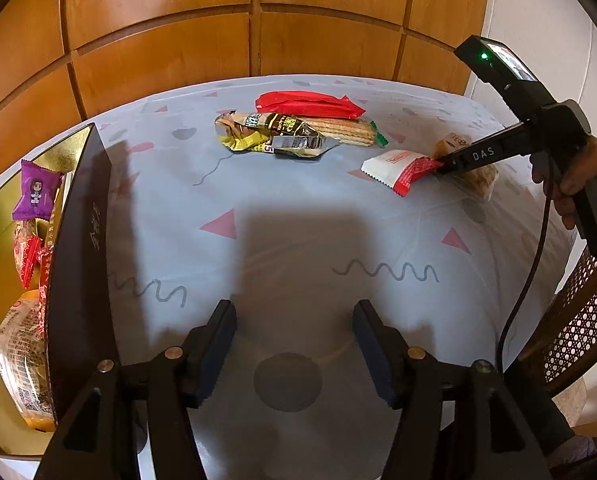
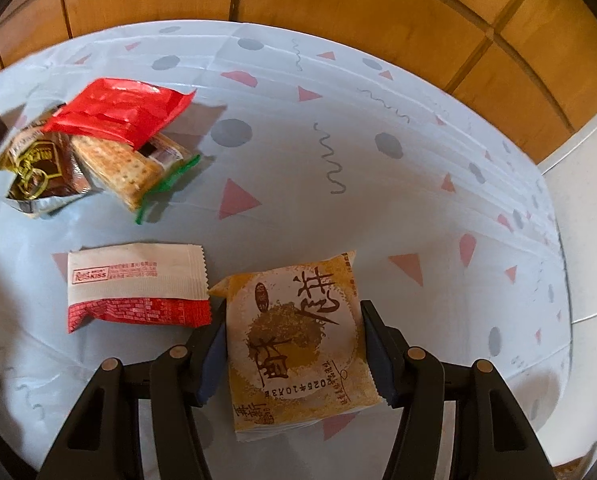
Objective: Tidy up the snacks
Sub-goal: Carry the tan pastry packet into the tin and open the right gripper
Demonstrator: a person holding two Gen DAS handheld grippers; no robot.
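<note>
Right gripper point(image 2: 292, 354): straddling the tan pastry packet point(image 2: 298, 344) near the table's point(image 2: 338, 208) right edge, fingers seemingly touching it.
Left gripper point(image 1: 294, 354): hovering wide apart, holding nothing.

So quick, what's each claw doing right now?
Left gripper: open, holding nothing.
Right gripper: open around the tan pastry packet, not yet clamped.

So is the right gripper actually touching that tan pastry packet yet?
Cannot tell. In the right wrist view the right gripper straddles the tan pastry packet, pads level with its edges, but no clear contact or gap shows.
</note>
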